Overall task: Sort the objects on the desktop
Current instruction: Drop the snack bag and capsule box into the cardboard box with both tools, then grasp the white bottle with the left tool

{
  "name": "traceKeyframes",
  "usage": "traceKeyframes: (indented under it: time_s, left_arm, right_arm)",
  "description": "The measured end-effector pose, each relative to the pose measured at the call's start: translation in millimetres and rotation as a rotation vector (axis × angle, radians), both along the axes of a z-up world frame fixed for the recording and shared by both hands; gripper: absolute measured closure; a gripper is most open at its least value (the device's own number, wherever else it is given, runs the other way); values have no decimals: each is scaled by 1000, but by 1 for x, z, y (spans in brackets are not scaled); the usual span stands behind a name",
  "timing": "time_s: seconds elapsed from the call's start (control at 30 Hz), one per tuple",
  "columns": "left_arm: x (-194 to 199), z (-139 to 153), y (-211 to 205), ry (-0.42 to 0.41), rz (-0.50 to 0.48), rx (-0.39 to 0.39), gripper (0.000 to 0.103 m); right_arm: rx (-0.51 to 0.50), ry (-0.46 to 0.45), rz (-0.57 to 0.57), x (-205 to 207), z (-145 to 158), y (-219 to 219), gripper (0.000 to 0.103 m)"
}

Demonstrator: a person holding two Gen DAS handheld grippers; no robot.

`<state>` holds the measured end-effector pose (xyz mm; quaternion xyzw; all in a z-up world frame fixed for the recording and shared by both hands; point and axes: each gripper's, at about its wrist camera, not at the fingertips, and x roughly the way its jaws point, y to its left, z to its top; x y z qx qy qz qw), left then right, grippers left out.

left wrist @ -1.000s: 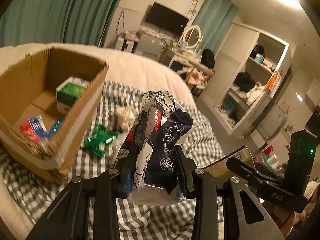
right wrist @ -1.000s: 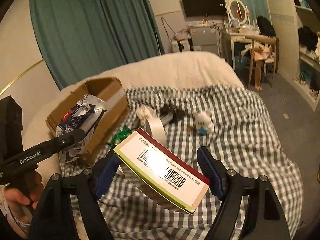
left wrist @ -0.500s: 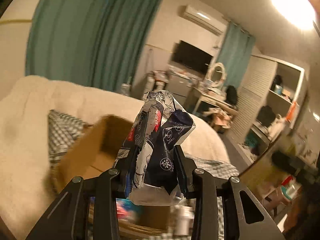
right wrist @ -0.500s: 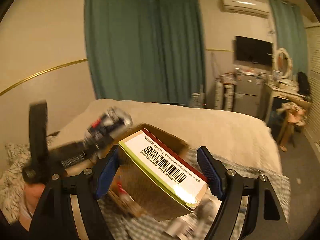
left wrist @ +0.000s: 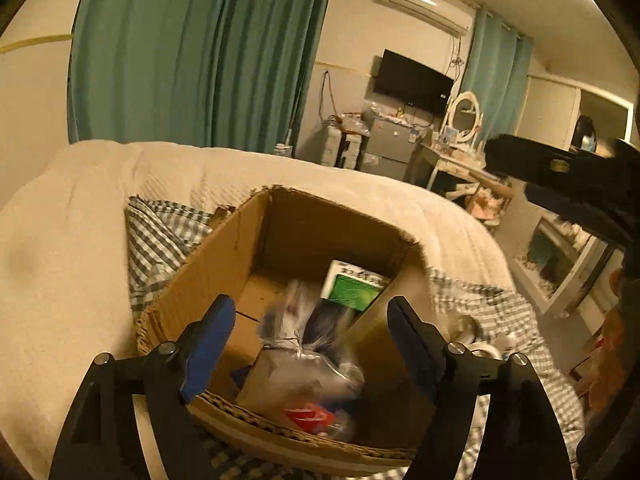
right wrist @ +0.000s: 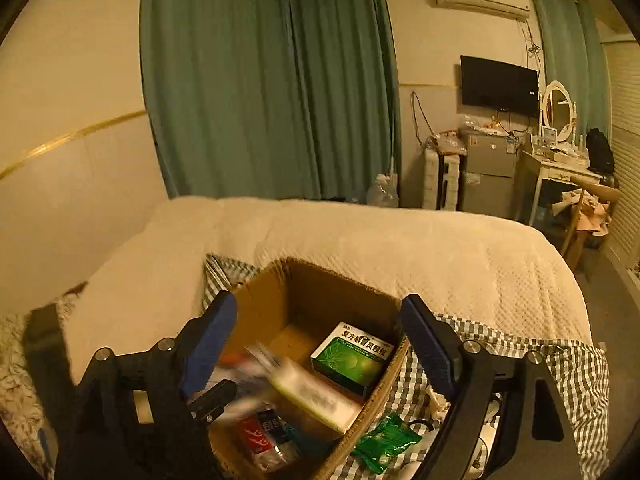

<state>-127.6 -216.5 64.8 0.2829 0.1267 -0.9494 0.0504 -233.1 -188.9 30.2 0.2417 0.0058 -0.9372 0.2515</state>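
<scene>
Cardboard box sits on the bed, on the checked cloth, open-topped, directly under both tongs. Inside: green medicine box against the far right wall, a blurred foil snack bag, a blurred long carton, a red-labelled packet near the front.

Left gripper has its jaws spread wide, nothing between them. Right gripper likewise wide and empty. The blur on bag and carton suggests both are in motion, probably falling; whether they have landed cannot be told.

Risks, as judgement:
- Carton looks long for the free floor; it may come to rest propped on the medicine box or the rim and tip out.
- Both tongs crowd the same opening; a fingertip could catch the frayed front rim on the way out and drag the box.
- Soft bedding gives poor footing; the box could tilt.

View differences: the right wrist shows a green packet lying on the cloth outside, just beside the box's right wall, unsorted; the left wrist does not. The left wrist shows the bag's bulk; the right hardly does.
</scene>
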Motion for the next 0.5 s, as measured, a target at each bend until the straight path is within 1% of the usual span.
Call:
traceKeyframes:
  time_s: [0.03, 0.1, 0.17, 0.27, 0.33, 0.4, 0.43, 0.5]
  left_arm:
    - [3, 2, 1, 6, -2, 16, 18]
    - [9, 4, 5, 13, 1, 26, 15]
    - [16, 5, 12, 17, -6, 41, 15]
    - [27, 9, 36, 16, -43, 59, 15]
    - [33, 13, 58, 17, -71, 46, 15]
    - [39, 16, 84, 12, -108, 12, 11]
    - [43, 14, 102, 5, -136, -13, 10]
    - [51, 8, 126, -9, -172, -33, 10]
  right_arm:
    - [-2, 7, -5, 4, 2, 9, 15]
    - [14, 16, -24, 17, 5, 31, 14]
    - [12, 16, -36, 29, 7, 53, 14]
    - [17, 3, -67, 51, 0, 97, 14]
    - [45, -6, -102, 67, -12, 128, 13]
    - [74, -13, -132, 76, -24, 156, 13]
    - [82, -23, -150, 81, -33, 171, 13]
    - [85, -42, -185, 87, -52, 197, 12]
